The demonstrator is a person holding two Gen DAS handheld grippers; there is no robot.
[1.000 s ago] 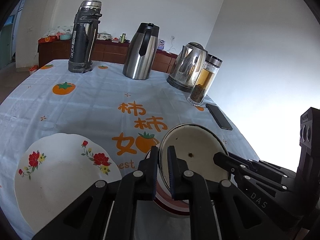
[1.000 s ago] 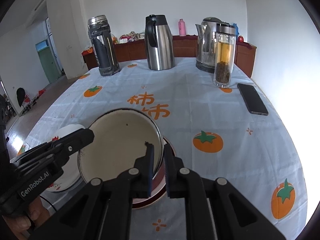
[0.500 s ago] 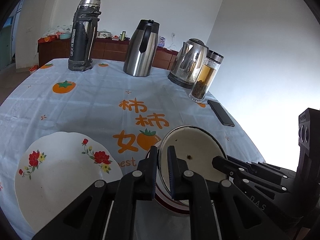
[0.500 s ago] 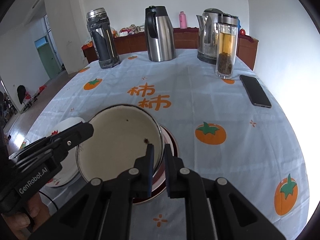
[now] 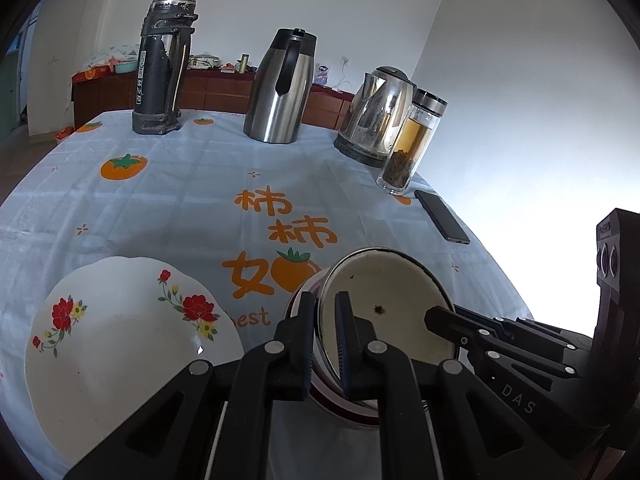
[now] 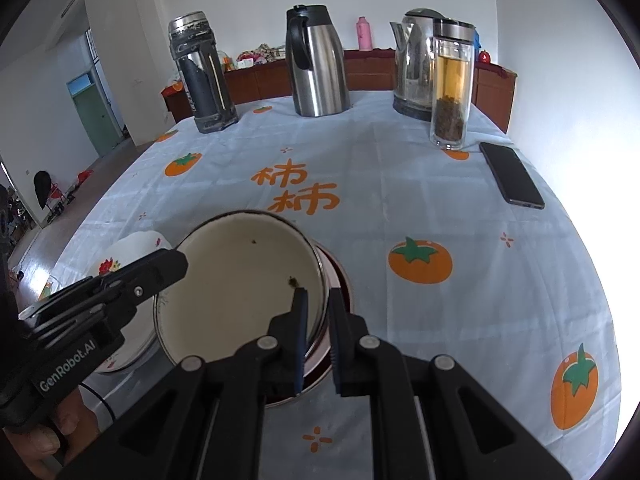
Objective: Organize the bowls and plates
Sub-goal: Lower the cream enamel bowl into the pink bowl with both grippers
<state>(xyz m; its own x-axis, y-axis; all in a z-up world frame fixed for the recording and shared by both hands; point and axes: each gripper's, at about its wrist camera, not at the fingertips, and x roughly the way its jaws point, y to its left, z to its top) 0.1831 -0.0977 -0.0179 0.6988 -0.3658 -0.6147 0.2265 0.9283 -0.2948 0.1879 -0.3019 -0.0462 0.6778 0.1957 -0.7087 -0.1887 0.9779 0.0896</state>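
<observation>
Clearly both grippers share the load: the left gripper (image 5: 325,338) clamps one side of the bowl (image 5: 386,312) rim, the right gripper (image 6: 316,334) the opposite side, keeping it level. The bowl sits just right of the plate (image 5: 120,344), probably so it can be stacked there.

Both cameras sit low and close over the near edge of the table (image 5: 192,208), looking forward along their own black fingers toward the far edge and the white wall. The left wrist view looks from the near left, angled toward the far right corner; the right wrist view looks from the near right, angled slightly left. Both share the enamel bowl (image 5: 384,312) (image 6: 240,280) up close, the flowered plate (image 5: 120,332) (image 6: 132,252) and the flasks and kettles (image 5: 280,92) (image 6: 318,68) along the far edge.
</observation>
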